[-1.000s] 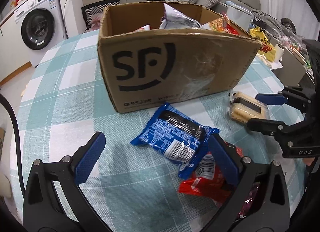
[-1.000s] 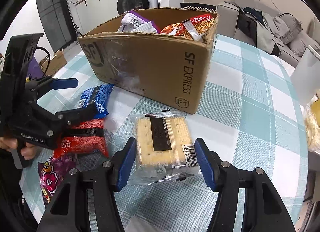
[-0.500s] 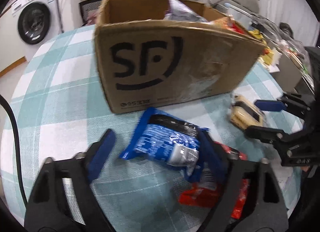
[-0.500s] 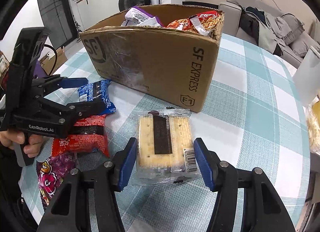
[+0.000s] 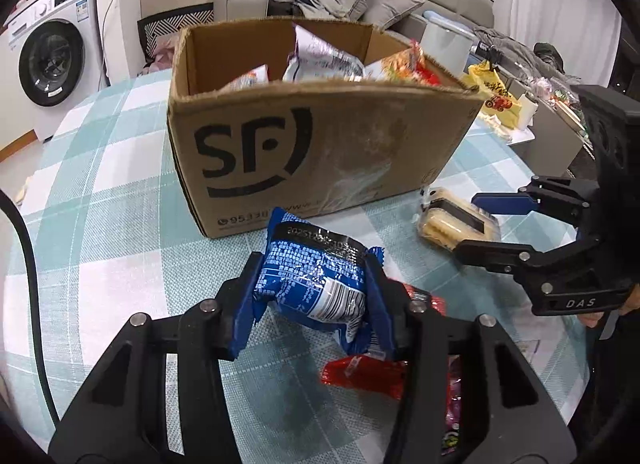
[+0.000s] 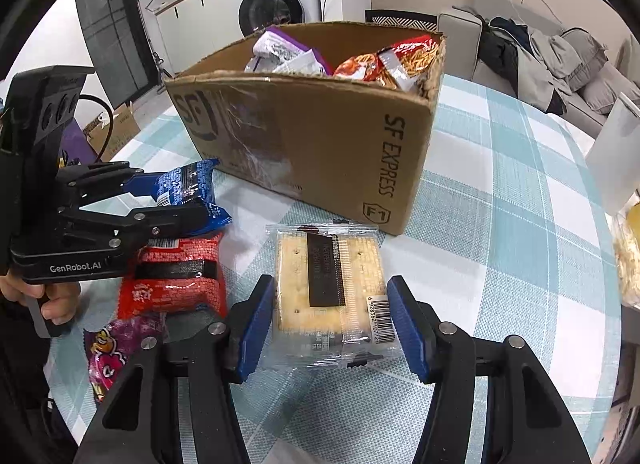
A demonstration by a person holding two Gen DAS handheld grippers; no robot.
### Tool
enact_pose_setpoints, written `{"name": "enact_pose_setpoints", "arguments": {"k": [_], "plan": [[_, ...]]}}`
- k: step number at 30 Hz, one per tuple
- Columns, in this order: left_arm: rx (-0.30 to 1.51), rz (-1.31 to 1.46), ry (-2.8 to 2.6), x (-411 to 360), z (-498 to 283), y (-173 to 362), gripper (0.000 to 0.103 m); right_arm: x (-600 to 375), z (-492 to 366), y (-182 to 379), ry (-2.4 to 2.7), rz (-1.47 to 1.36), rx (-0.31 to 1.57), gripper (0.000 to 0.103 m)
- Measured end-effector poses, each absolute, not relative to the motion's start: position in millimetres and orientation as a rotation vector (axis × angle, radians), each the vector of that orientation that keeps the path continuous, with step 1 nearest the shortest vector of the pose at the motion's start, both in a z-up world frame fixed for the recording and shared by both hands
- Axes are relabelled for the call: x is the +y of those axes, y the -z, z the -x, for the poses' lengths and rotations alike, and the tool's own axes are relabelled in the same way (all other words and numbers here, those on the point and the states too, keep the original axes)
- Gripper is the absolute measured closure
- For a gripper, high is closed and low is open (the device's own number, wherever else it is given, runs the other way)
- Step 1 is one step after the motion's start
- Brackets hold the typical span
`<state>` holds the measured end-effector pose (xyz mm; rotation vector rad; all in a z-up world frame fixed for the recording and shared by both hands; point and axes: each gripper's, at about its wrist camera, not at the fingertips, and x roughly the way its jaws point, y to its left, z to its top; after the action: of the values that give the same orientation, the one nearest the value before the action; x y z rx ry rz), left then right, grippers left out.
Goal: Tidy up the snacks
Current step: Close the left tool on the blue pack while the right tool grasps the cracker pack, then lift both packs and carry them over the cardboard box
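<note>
Jaws of our left gripper (image 5: 310, 296) are closing on the blue packet (image 5: 316, 276); our right gripper (image 6: 332, 328) clasps the cracker pack (image 6: 328, 280).

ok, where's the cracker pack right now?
The cracker pack lies flat on the checked tablecloth, low centre in the right wrist view, between the right gripper pads, just in front of the cardboard box corner.

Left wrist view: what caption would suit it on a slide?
Left gripper closing on a blue snack pack before the SF box.
</note>
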<state>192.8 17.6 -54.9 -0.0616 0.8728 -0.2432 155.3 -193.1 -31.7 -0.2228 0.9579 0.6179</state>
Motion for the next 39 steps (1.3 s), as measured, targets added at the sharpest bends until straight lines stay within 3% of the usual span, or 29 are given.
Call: {"name": "enact_pose_setpoints", "arguments": {"k": [39], "plan": [[0.614,0.142,0.185,50,-140,-50,0.057,-213,-126,-61,-0.632,0.029,0.710,0.045]]}}
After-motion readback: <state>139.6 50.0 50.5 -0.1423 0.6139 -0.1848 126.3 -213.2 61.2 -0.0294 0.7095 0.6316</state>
